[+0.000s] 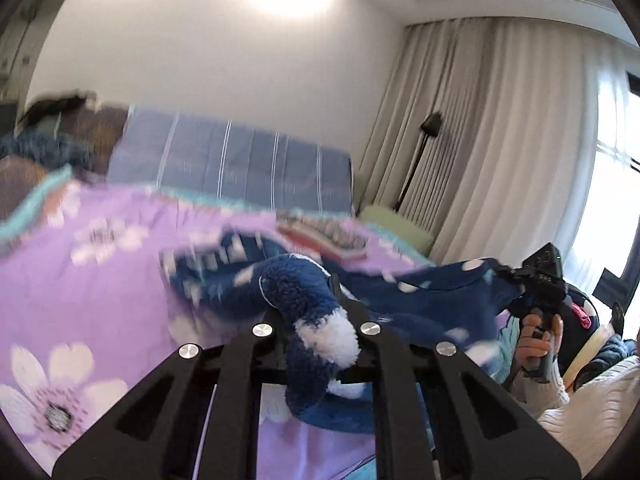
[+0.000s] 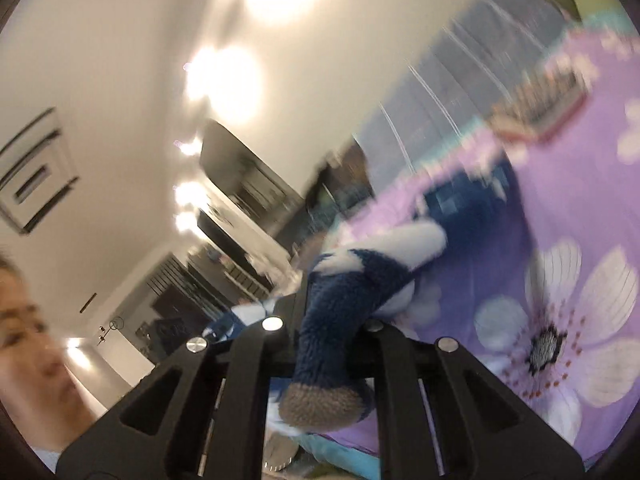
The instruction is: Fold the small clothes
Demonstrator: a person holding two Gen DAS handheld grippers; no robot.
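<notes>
One blue fleece garment [image 1: 304,292] with white spots hangs above the floral bedspread [image 1: 120,248], stretched between two hand-held grippers: left hand-held gripper [image 1: 316,320] and right hand-held gripper [image 2: 332,320] each pinch it.

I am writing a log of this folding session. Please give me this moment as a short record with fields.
surface: purple flowered bedsheet
garment: blue fleece garment with white spots, lifted off the sheet
left gripper: shut on the garment
right gripper: shut on the garment
also on bed: folded patterned cloth; blue striped pillow
image: blurred
</notes>
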